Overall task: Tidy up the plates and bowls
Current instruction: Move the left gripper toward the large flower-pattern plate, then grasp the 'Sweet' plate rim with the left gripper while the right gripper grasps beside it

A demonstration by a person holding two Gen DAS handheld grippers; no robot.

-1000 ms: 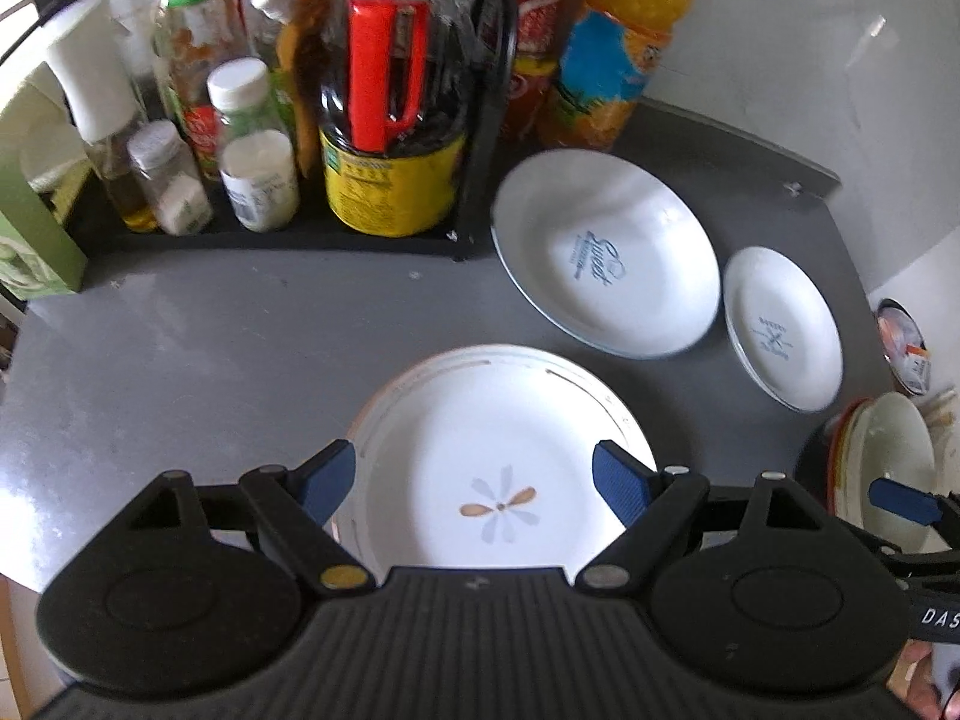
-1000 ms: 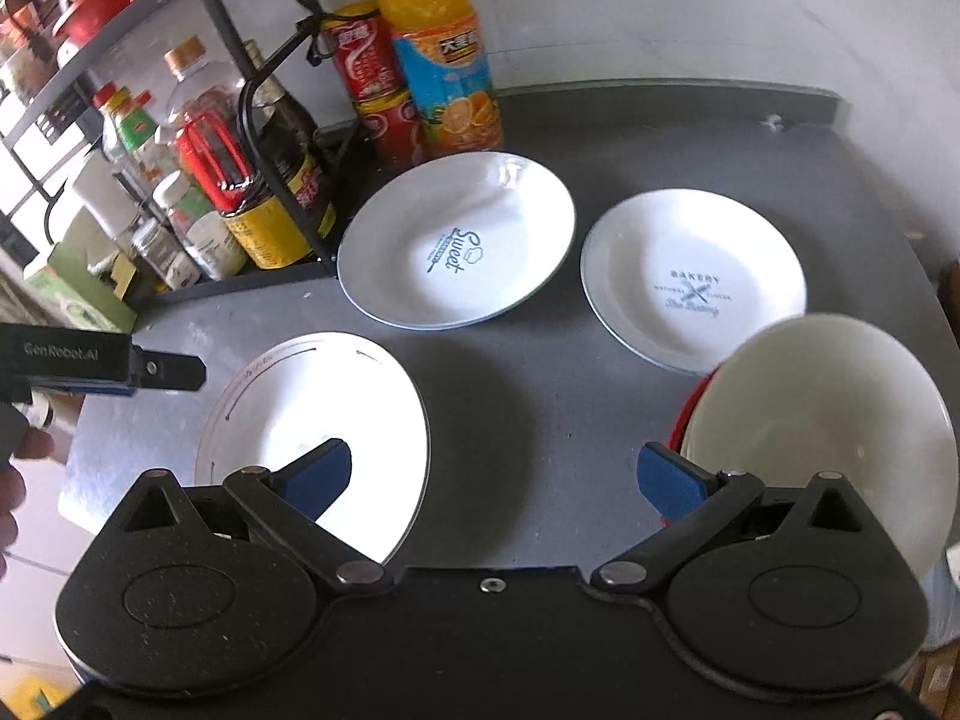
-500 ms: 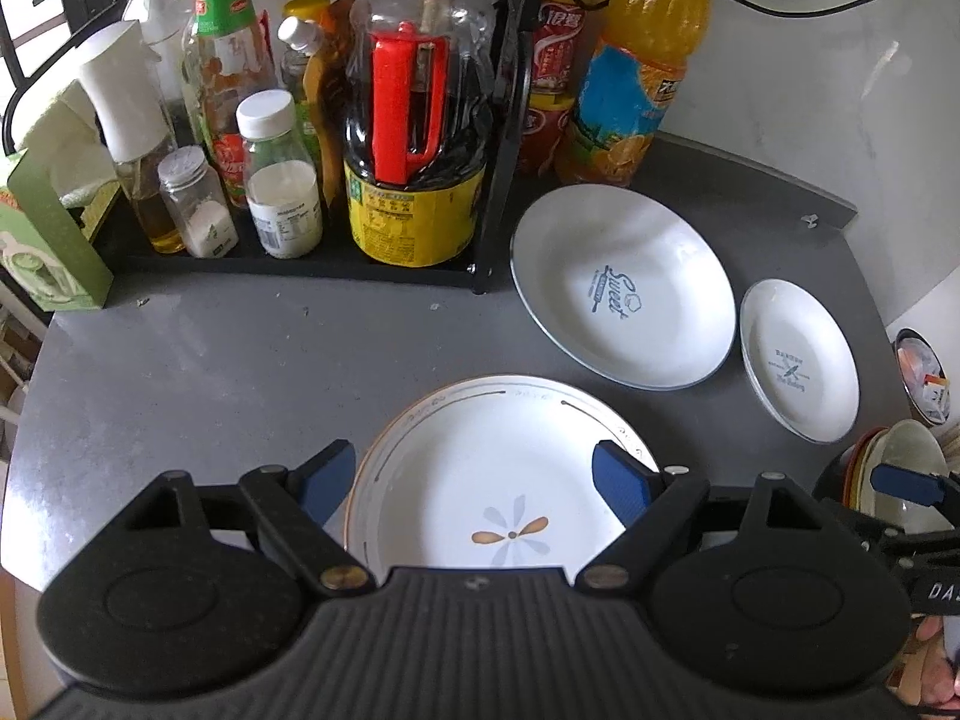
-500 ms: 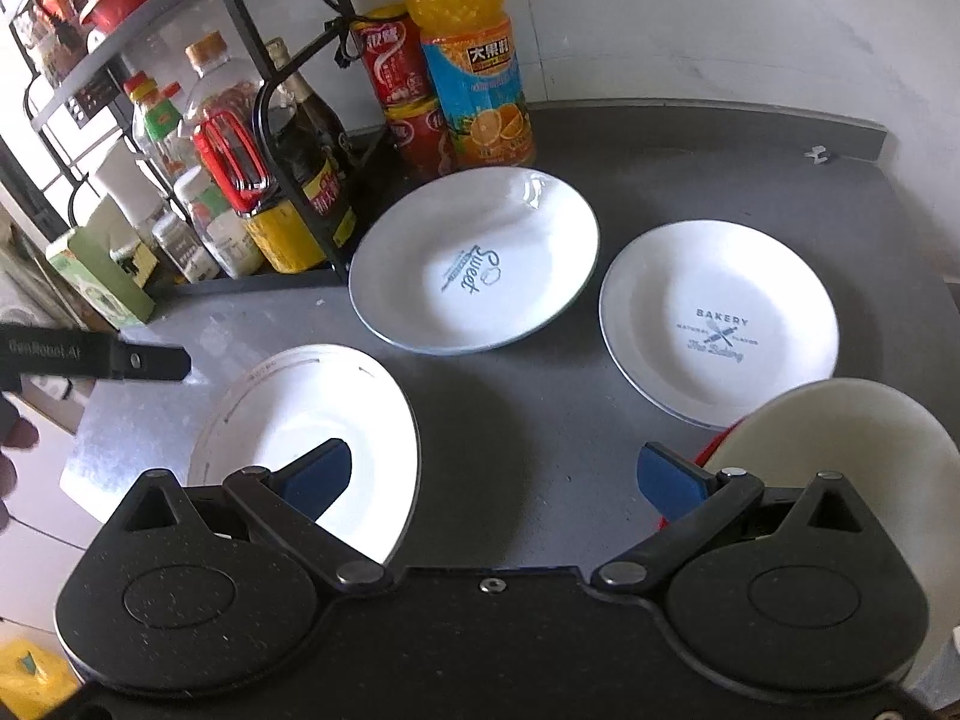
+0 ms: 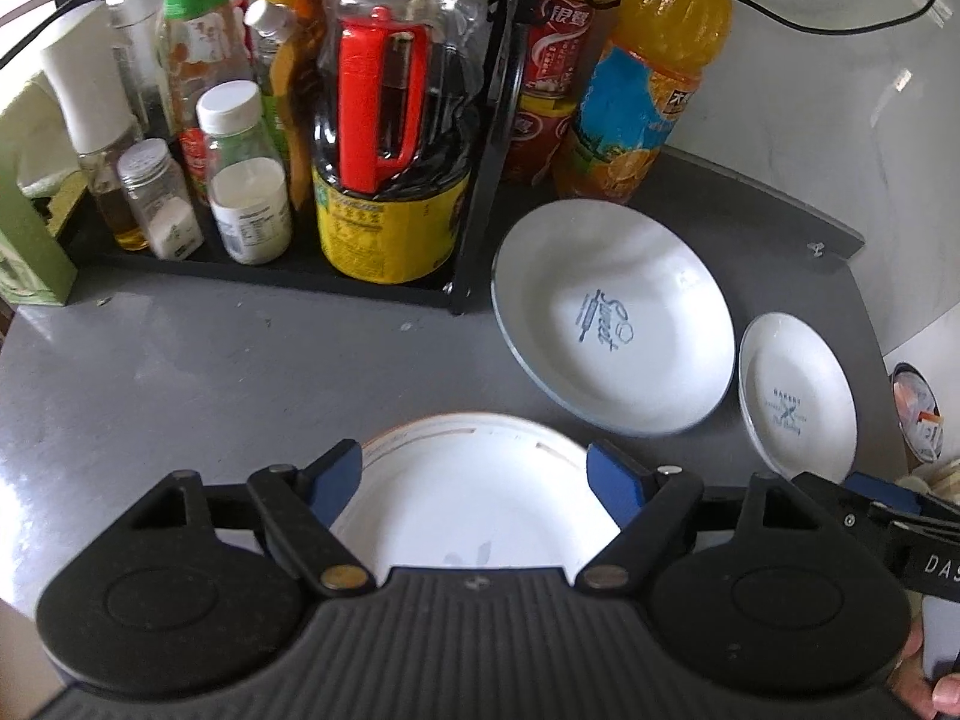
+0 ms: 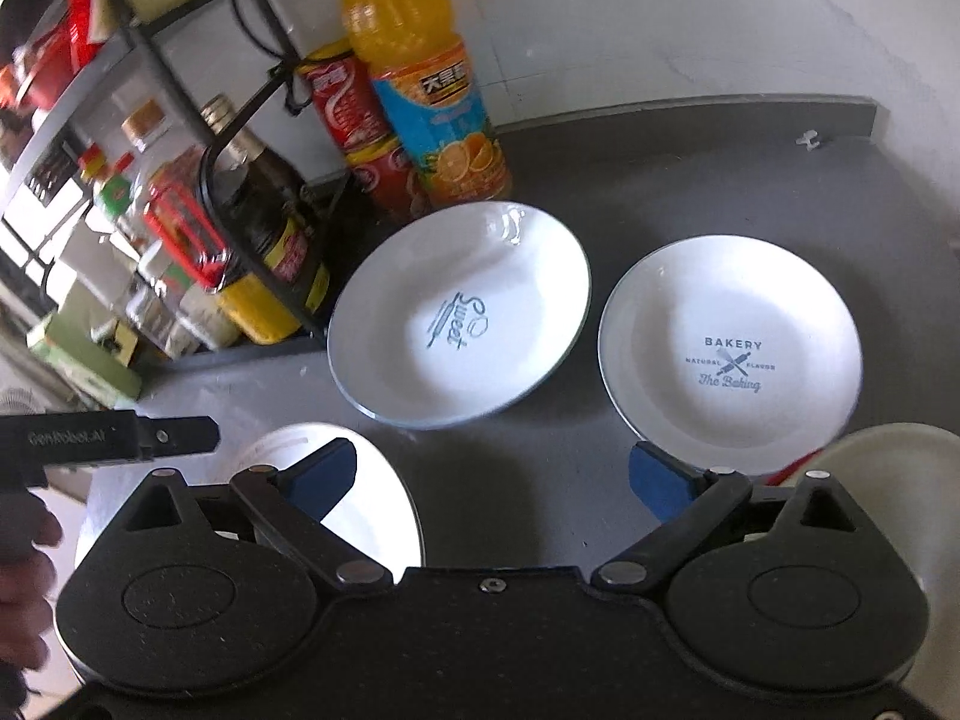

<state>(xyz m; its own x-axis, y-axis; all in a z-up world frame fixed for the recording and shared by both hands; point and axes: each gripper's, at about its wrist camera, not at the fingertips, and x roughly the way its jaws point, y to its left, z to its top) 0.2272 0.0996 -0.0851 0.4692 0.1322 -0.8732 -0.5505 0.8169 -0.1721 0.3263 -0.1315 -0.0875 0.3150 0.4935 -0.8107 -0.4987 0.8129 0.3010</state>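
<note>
Grey counter (image 5: 210,372) lies bare leftward; both grippers (image 5: 474,471) (image 6: 492,480) gape above plates (image 6: 459,315)

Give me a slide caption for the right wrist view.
Open right gripper above grey counter, facing the Sweet plate and Bakery plate.

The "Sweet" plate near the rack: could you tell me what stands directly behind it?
Behind the "Sweet" plate stand an orange juice bottle and stacked red cans. The juice bottle covers part of the cans.
</note>
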